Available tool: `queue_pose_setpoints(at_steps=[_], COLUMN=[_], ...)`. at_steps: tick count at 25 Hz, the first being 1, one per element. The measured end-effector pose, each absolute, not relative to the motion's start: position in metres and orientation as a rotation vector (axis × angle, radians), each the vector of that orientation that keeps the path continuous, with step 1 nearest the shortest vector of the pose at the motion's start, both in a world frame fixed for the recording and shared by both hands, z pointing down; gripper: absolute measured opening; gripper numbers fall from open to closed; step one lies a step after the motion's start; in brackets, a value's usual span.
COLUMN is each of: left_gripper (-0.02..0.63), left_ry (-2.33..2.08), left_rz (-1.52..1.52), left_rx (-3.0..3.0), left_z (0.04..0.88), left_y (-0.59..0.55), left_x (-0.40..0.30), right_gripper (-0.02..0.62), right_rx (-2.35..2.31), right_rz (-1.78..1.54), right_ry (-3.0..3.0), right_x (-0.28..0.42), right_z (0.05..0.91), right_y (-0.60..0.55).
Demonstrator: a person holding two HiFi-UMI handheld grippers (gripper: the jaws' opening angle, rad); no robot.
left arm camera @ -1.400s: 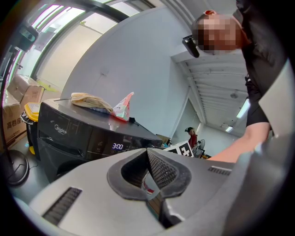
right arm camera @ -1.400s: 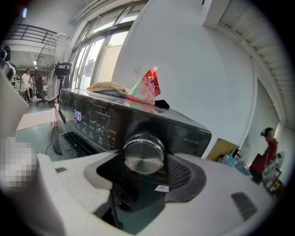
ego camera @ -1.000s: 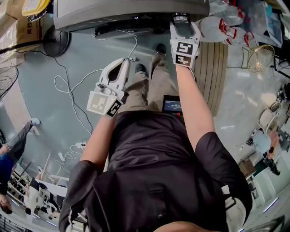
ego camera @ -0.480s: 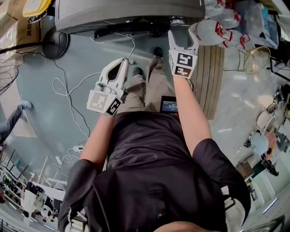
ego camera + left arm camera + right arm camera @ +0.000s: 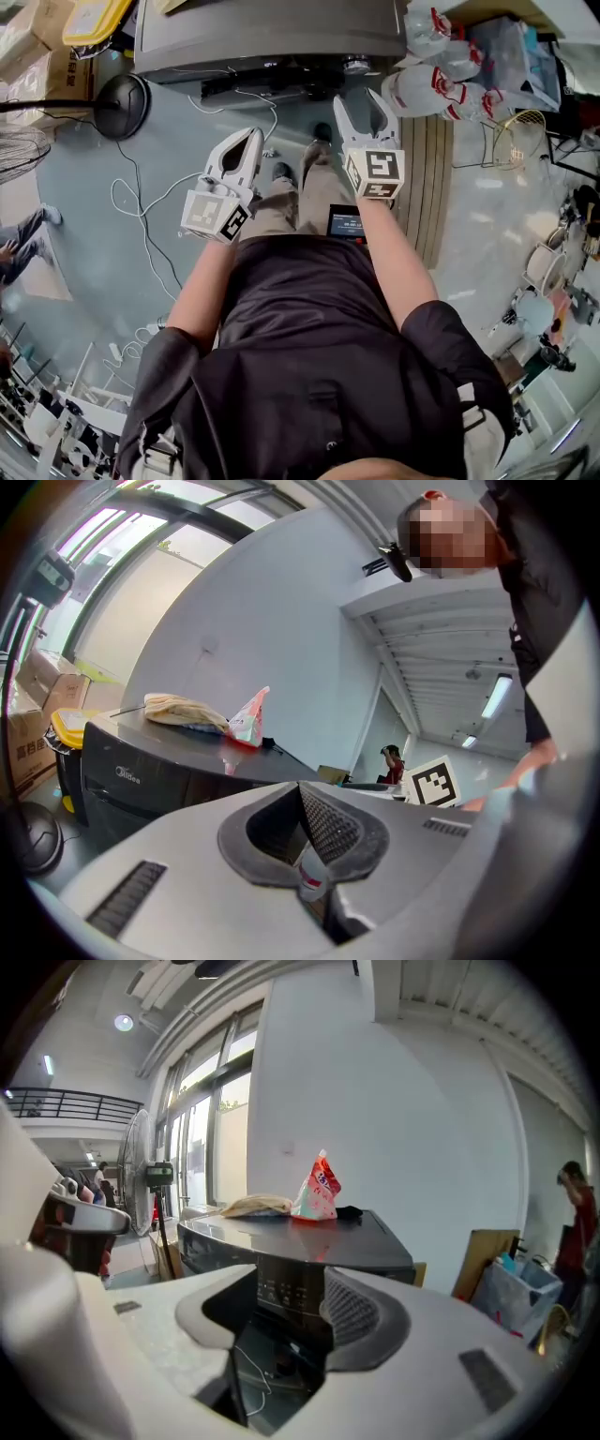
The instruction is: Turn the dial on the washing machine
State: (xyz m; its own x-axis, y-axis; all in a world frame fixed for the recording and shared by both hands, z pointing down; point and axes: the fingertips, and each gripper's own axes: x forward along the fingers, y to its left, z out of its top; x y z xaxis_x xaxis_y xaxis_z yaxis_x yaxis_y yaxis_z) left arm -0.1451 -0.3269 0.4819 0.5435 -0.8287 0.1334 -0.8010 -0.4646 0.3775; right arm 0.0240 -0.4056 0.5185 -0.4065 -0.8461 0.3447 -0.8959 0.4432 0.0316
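Note:
The dark grey washing machine (image 5: 272, 37) stands at the top of the head view, its round silver dial (image 5: 355, 64) on the front edge at the right. My right gripper (image 5: 359, 98) hangs in the air a short way back from that dial, touching nothing. Its jaws are open, have just been closing a little, and hold nothing. In the right gripper view the machine's control panel (image 5: 281, 1288) shows between the jaws of the right gripper (image 5: 292, 1321). My left gripper (image 5: 251, 136) hovers further left over the floor, shut and empty, its pads (image 5: 328, 832) meeting.
A red and white bag (image 5: 317, 1190) and a folded cloth (image 5: 253, 1206) lie on the machine's lid. A floor fan (image 5: 122, 94), loose cables (image 5: 150, 187), cardboard boxes (image 5: 37, 47), white sacks (image 5: 441, 66) and a slatted wooden board (image 5: 436, 159) surround the machine.
My right gripper has drawn back from the dial toward the person and risen; its jaws stand clear of the machine. The left gripper has lifted slightly.

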Motion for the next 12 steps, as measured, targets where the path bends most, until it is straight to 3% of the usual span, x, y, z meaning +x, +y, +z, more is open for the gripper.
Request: queue_pose_setpoints(at_steps=[6, 12], left_gripper=[-0.005, -0.005], left_ry=[-1.37, -1.414], left_rz=[-0.13, -0.156], left_rx=[2.415, 2.444], left_z=[0.449, 0.421], left_y=[-0.315, -0.301], left_x=[-0.152, -0.155], right_gripper=[0.209, 0.14], right_rx=[1.493, 1.453], right_rz=[0.168, 0.126], right_ry=[-2.467, -2.513], right_x=[0.027, 0.032], right_z=[0.459, 0.436], right_y=[-0.38, -0.353])
